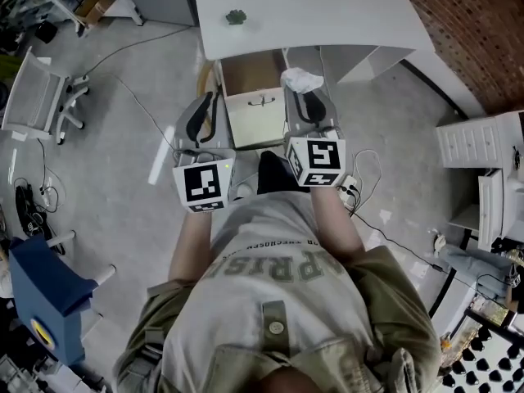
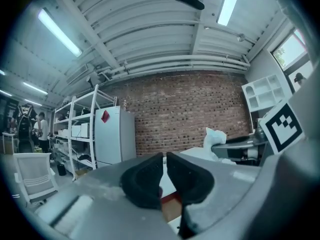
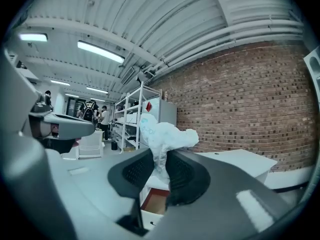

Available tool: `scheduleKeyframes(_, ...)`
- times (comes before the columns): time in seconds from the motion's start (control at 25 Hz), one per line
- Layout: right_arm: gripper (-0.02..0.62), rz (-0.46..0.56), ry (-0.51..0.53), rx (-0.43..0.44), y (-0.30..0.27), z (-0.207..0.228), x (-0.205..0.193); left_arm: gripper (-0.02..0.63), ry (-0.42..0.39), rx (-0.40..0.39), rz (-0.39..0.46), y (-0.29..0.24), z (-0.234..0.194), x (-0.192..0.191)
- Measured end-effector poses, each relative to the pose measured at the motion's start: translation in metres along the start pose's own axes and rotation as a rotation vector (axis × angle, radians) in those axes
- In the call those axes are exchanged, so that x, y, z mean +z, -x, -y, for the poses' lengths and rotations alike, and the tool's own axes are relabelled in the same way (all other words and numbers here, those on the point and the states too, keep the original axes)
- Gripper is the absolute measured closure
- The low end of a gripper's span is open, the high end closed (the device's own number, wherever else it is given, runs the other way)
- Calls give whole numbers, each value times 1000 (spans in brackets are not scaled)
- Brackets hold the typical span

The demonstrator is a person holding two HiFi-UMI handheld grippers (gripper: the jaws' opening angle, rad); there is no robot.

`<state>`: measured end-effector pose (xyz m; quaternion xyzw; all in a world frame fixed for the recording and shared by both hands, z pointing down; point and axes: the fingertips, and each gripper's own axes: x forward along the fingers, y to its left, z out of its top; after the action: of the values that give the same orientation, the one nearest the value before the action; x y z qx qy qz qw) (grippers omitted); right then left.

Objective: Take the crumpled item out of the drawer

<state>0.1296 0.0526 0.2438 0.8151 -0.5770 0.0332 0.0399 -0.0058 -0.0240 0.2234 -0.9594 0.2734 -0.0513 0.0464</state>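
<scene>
One crumpled item point(image 3: 170, 134) — right claw point(image 3: 160, 160) clamped, print illegible

The right tool point(image 3: 159, 168) pinches the white crumpled item point(image 3: 166, 135), raised above the open drawer point(image 3: 156, 200).

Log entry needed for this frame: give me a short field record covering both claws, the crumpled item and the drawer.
left claw: closed to a thin slit, nothing between its jaws
right claw: clamped on the crumpled white item
item position: lifted clear, above the drawer's right edge in the head view
drawer: pulled open from the white desk, brown bottom showing
task status: item is out of the drawer and in the grip, not yet set down
</scene>
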Motion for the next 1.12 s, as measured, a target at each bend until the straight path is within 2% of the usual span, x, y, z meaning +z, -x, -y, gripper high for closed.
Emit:
scheduleKeyframes(0.08, 518, 12, 5, 3, 2, -1, 2, 598, -4, 14, 10, 2, -1, 1)
scheduleKeyframes(0.48, 518, 53, 12, -7, 9, 4, 13, 598, -10, 49, 0, 6, -6, -1)
scheduleKeyframes(0.68, 548, 47, 43, -51, 13, 7, 13, 598, -13, 56, -8, 8, -9, -4)
scheduleKeyframes(1.12, 549, 58, 76, -58, 16, 8, 20, 598, -10, 67, -1, 5, -14, -3)
